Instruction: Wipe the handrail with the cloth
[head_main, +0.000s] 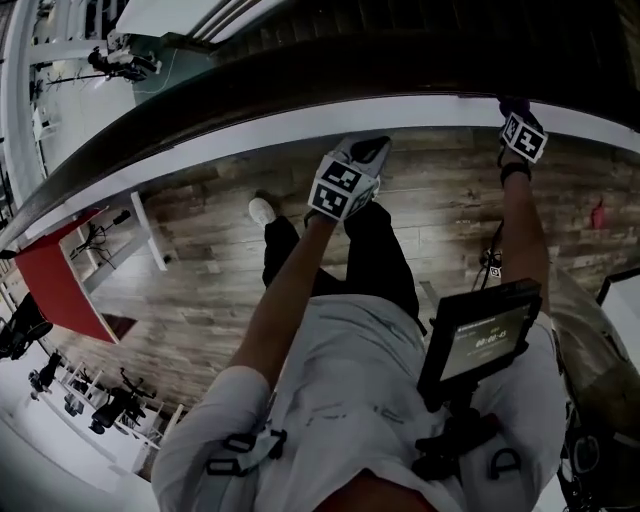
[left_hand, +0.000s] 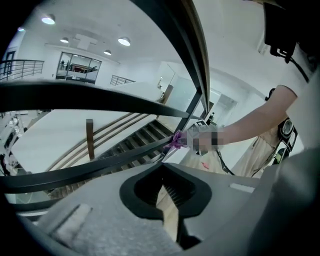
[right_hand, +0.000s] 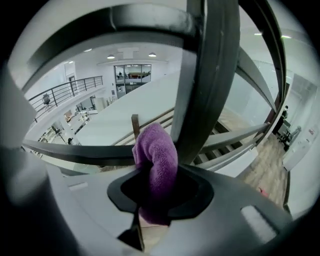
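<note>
Pinching the purple cloth between its jaws, the right gripper holds it against the dark handrail. The left gripper, jaws drawn together on nothing, hangs just beside the same rail, with stairs beyond and wooden floor below.

Under you runs a wood-plank floor with a red panel to your left. Ahead, round ceiling lights glow on white, above a staircase and a distant balcony railing.
</note>
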